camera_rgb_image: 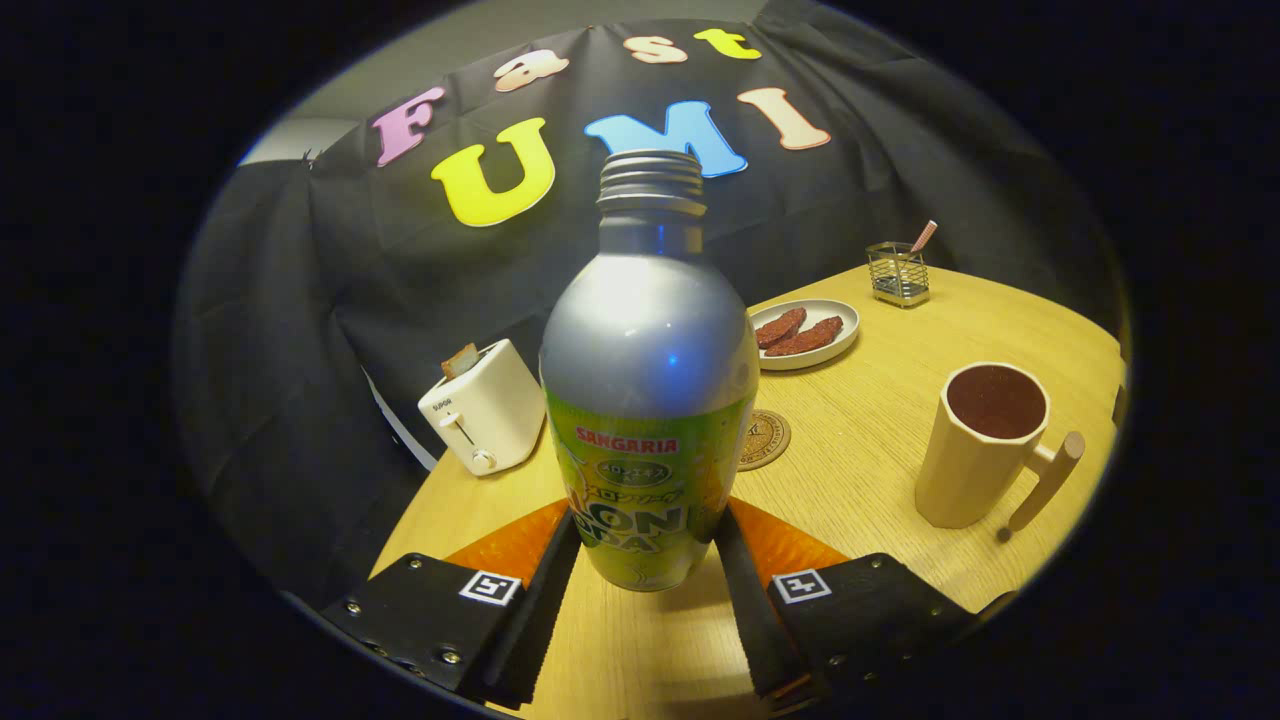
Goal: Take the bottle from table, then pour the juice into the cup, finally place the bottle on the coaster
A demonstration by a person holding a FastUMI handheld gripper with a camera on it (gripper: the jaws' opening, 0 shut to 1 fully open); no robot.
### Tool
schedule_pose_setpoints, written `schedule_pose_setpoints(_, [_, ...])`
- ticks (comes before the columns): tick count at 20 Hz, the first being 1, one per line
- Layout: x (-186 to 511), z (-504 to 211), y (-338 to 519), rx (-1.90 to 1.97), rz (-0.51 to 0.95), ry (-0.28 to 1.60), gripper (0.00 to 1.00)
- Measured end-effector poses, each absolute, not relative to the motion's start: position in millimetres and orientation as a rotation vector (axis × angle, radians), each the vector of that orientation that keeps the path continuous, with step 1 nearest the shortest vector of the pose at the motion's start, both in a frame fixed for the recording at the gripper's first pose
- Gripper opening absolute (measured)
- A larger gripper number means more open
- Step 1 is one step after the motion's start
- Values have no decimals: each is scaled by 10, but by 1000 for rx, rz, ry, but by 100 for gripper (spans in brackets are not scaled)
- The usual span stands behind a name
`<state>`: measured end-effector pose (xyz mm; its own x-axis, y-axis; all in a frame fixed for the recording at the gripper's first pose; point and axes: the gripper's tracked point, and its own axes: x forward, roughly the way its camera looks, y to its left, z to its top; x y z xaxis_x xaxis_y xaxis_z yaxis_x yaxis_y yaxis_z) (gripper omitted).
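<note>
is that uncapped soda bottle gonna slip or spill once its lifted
The soda bottle looks like smooth metal with a glossy label, so it may slide unless squeezed firmly. The tongs press both its lower sides, well below its middle, so it could lean. Its cap is off; any tilt probably spills.

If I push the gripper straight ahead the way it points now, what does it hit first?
The bottle already sits between the gripper fingers, both apparently pressing its lower body, so it travels along. Beyond it, the coaster lies just right of that line, then the booth's cloth wall. Depth is hard to judge.
</note>
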<state>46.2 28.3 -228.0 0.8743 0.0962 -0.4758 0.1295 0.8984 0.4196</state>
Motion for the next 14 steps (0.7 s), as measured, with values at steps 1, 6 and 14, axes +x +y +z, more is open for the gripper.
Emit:
schedule_pose_setpoints(1, [468, -2251, 241, 491, -21, 502, 77])
schedule_pose_setpoints(6, [433, -2185, 117, 663, -28, 471, 77])
schedule_pose_setpoints(14, [353, -2279, 44, 933, -49, 472, 76])
